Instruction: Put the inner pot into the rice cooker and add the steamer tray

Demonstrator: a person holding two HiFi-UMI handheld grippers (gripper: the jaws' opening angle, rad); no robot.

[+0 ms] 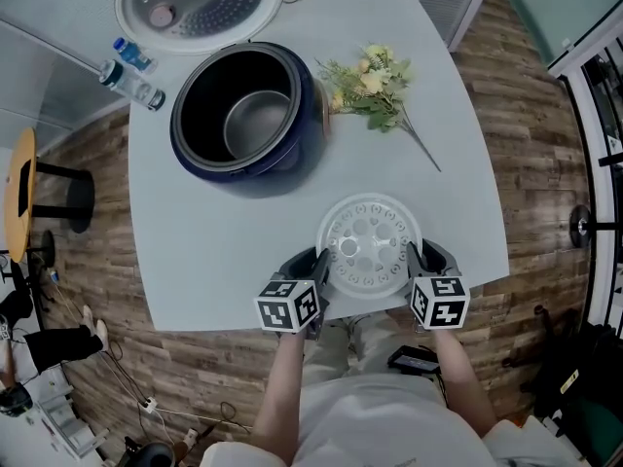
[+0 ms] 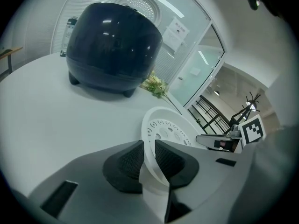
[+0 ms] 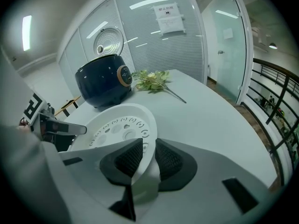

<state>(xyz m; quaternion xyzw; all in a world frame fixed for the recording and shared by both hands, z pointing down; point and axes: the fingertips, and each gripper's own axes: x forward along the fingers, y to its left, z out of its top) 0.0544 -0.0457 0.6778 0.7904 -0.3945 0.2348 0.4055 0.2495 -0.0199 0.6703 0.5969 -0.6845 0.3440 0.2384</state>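
A dark blue, rounded rice cooker [image 1: 304,115] stands open at the far left of a pale grey table [image 1: 195,251]. Its round lid [image 1: 200,3], silver and dotted with holes on the inside, is tipped back behind it. A grey metal inner pot [image 1: 255,123] already sits down inside the cooker, and the pot's bare bottom shows through the opening. A white, round, perforated plastic steamer tray [image 1: 370,244] lies well apart from the cooker, flat side up at the table's near edge, just in front of the person. The views do not show whether it rests on the surface or is raised a little off it. The left gripper [image 1: 318,266] is closed onto the tray's left rim. In the left gripper view its two dark ribbed pads [image 2: 128,160] pinch the thin white wall of the tray [image 2: 168,129] between them, with the cooker [image 2: 112,45] beyond. The right gripper [image 1: 416,261] is clamped the same way on the opposite rim. In the right gripper view its jaws [image 3: 148,160] squeeze the tray's edge [image 3: 121,125], and the holes in the tray's floor are plain to see. A spray of yellow and green artificial flowers [image 1: 375,86] lies on the table to the right of the cooker. A clear plastic water bottle [image 1: 131,76] with a blue cap lies at the cooker's left, near the table's edge.
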